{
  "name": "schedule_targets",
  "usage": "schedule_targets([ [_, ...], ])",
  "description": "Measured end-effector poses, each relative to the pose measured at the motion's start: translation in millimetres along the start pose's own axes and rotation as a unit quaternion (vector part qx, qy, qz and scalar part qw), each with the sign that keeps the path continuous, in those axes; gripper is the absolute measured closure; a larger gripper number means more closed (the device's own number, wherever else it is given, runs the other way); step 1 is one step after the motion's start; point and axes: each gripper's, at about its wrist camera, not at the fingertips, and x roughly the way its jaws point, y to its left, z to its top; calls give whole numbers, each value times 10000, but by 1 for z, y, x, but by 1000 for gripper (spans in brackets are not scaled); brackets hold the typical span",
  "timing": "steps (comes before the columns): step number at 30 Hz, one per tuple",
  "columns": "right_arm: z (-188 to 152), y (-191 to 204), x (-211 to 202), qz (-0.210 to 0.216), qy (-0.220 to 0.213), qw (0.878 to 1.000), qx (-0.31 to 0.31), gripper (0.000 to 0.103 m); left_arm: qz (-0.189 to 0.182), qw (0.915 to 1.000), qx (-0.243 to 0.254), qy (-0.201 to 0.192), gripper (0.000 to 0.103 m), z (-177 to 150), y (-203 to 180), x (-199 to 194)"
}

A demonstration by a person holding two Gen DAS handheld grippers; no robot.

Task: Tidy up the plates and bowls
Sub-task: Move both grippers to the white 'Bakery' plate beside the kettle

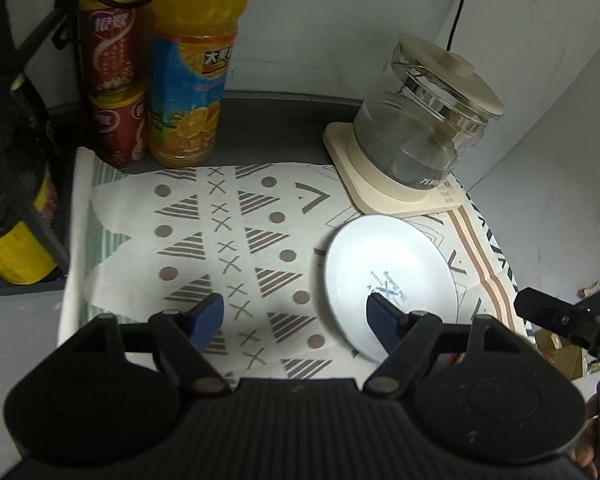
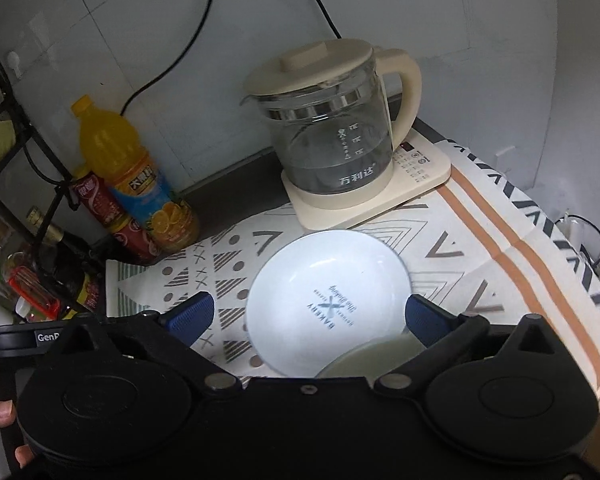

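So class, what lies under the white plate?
The plate rests on the patterned cloth. A pale dish overlaps its near edge; the cloth directly beneath is hidden.

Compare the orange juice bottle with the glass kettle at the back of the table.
The orange juice bottle is tall and slim; the glass kettle is squat and wide. The bottle is full of orange drink and wears a blue label; the kettle's clear body shows almost no liquid. The bottle stands straight on the dark tabletop, while the kettle sits on a cream base and has a cream handle. Both stand upright near the wall, see-through.
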Motion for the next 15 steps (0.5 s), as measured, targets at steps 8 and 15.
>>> schedule_targets([
  [8, 31, -35, 32, 216, 594, 9974, -345, 0, 291, 9984, -479, 68, 26, 4, -18, 25],
  [15, 51, -60, 62, 433, 1024, 9925, -500, 0, 419, 9952, -870, 183, 26, -2, -28, 52],
])
